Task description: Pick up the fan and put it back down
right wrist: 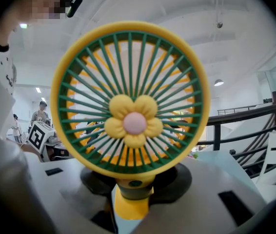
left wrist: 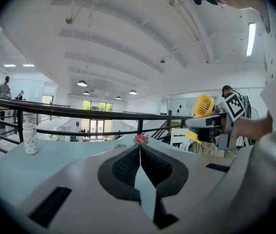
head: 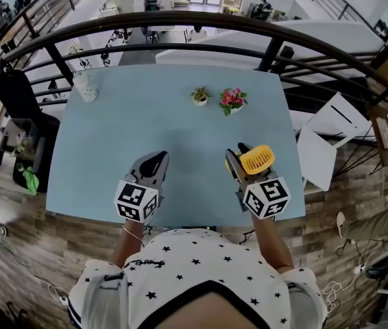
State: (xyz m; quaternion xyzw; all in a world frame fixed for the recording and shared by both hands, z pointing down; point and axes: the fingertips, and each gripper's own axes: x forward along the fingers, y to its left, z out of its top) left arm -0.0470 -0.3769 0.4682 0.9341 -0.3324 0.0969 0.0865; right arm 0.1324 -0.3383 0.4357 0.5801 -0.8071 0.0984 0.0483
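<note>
fan [right wrist: 130, 126] in right hand-held gripper [head: 237, 157], green plant [head: 200, 96] and pink flowers [head: 233, 100] beyond

Of the fan [right wrist: 130, 123], the handle's lower end is hidden below my right jaws. Its grille blocks most of what lies ahead. Past my left jaws' tips only pink flowers [left wrist: 139, 139] show; whatever holds them is hidden.

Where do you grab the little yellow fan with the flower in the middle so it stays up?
By the short yellow stem under the round head of the small yellow plastic fan, coming level from the flower side, fingers either side. The stem is narrow and solid; the green grille is wide with thin bars. The right gripper holds it there, upright.
</note>
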